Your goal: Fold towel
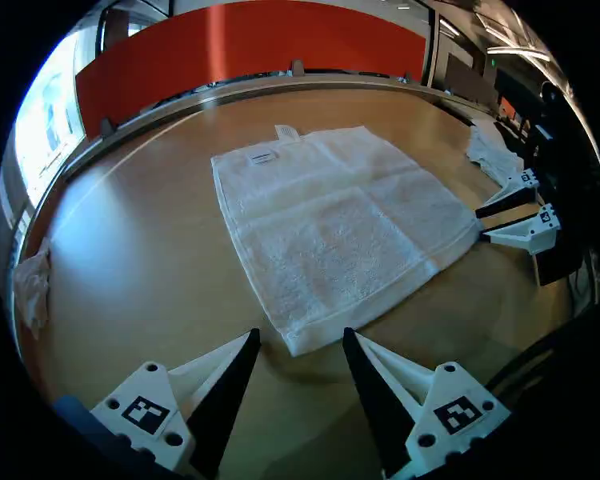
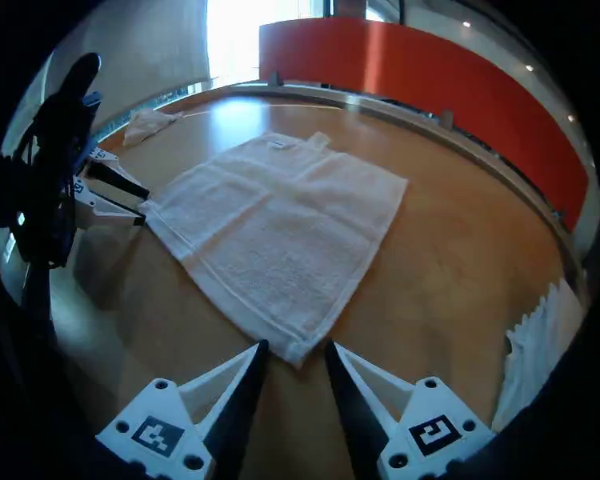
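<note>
Towel (image 1: 332, 240) laid flat mid-table (image 1: 140, 264), well in from every edge, with bare wood seen all round it. Left claw (image 1: 300, 332) held wide, one towel corner lying between its tips, not pinched. Right claw (image 2: 296, 344) likewise wide at the adjacent corner. Crumpled cloth (image 2: 152, 122) noted near the table's edge.

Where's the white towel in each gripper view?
Left gripper view: towel at centre, spread flat, its near corner inside the open left gripper.
Right gripper view: towel just left of centre, its near corner inside the open right gripper.
Shared landmark: red wall panel, top centre in the left gripper view, upper right in the right gripper view.
</note>
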A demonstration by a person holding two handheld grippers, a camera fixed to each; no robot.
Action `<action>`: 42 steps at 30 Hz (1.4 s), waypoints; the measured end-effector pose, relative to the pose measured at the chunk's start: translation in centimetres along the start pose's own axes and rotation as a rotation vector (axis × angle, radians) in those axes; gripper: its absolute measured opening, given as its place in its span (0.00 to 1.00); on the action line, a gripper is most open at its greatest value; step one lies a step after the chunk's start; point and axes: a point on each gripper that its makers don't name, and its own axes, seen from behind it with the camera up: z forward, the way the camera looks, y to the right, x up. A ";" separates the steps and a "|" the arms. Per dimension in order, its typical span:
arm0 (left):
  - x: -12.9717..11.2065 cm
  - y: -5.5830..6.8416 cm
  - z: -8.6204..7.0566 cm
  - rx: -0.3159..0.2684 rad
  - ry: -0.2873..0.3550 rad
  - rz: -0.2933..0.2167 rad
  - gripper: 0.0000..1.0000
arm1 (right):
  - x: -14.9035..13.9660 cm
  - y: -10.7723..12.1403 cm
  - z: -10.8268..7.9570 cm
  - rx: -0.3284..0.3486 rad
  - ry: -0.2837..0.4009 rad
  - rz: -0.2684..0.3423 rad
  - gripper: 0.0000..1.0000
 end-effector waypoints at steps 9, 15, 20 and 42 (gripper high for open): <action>-0.3 -0.8 -0.2 0.034 -0.005 -0.026 0.45 | -0.1 -0.2 -0.1 0.007 0.003 0.004 0.28; -0.3 -0.9 -0.2 0.055 -0.007 -0.034 0.22 | 0.0 -0.4 -0.1 0.000 0.001 0.014 0.19; -0.4 -0.9 -0.2 0.068 -0.015 -0.047 0.13 | 0.1 -0.4 -0.1 -0.016 0.000 0.025 0.15; 2.7 0.3 -4.6 0.006 0.034 -0.130 0.10 | 4.9 -0.5 -4.8 -0.033 0.077 0.007 0.13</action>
